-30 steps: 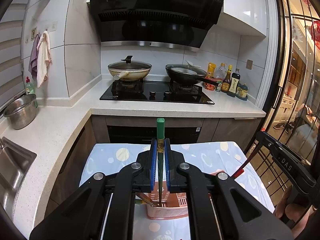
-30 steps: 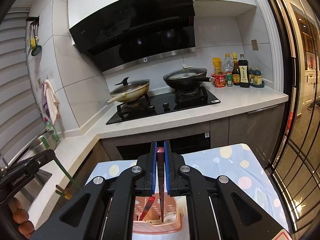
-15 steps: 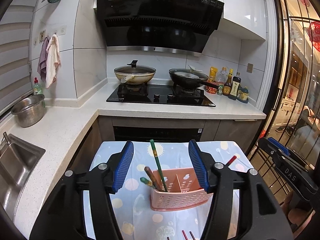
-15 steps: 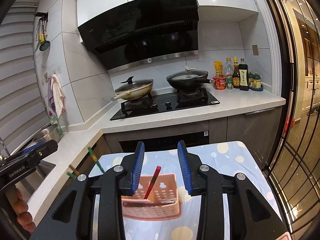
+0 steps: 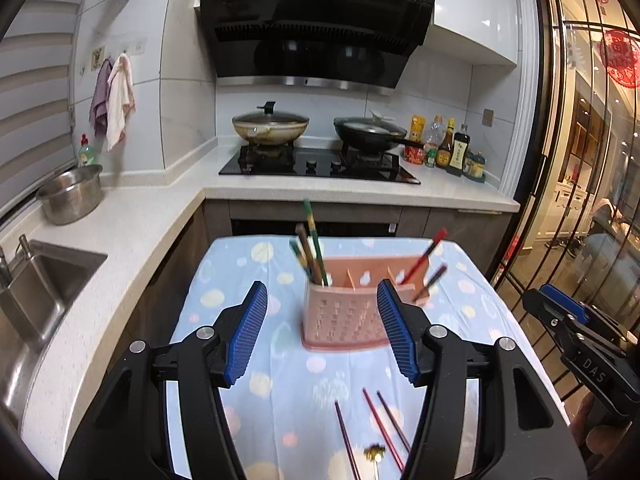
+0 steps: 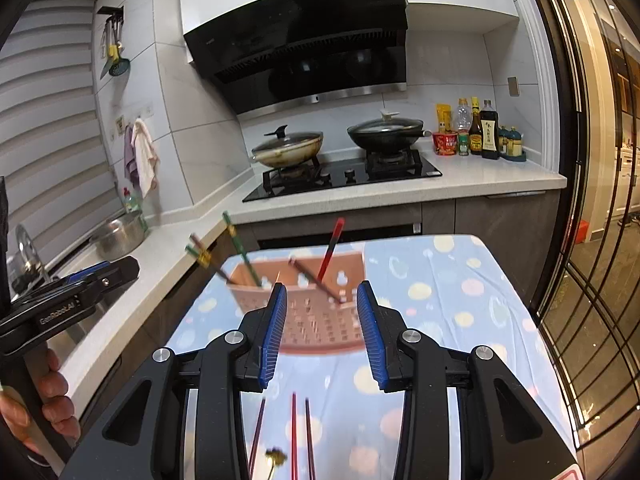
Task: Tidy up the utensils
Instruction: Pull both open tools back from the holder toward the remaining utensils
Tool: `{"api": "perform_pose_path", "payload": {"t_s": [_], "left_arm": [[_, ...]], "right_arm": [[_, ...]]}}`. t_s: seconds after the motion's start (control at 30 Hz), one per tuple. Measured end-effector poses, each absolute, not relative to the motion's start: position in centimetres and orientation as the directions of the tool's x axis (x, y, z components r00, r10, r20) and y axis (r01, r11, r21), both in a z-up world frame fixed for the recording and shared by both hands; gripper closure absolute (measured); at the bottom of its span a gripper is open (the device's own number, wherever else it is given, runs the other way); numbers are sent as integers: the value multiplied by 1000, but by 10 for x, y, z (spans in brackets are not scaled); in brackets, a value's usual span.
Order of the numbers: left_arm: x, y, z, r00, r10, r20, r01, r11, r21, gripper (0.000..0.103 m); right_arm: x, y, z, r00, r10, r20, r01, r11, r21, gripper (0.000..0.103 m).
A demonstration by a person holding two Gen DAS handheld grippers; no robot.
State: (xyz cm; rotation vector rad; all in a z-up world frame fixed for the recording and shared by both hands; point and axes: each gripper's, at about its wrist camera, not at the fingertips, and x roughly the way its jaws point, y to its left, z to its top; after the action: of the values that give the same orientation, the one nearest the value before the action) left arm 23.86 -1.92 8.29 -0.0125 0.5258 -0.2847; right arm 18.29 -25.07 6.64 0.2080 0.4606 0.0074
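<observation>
Two grippers empty | left gripper [image 5: 322, 330] wide, right gripper [image 6: 322, 330] narrower | both before holder [image 5: 344, 314] | chopsticks [image 5: 310, 250] inside holder

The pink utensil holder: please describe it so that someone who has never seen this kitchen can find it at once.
In front of the stove counter stands a small table with a light-blue dotted cloth. The pink utensil holder stands upright near the cloth's middle. It is the only perforated pink box there, with green chopsticks in its left compartment and red ones in its right.
</observation>
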Motion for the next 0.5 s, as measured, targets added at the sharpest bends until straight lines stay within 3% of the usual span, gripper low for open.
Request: {"api": "perform_pose_path", "payload": {"t_s": [0.5], "left_arm": [[145, -15, -17, 699, -243, -672, 273, 960, -63, 49]], "right_arm": [[81, -226, -31, 754, 137, -643, 48, 964, 261, 67]]}}
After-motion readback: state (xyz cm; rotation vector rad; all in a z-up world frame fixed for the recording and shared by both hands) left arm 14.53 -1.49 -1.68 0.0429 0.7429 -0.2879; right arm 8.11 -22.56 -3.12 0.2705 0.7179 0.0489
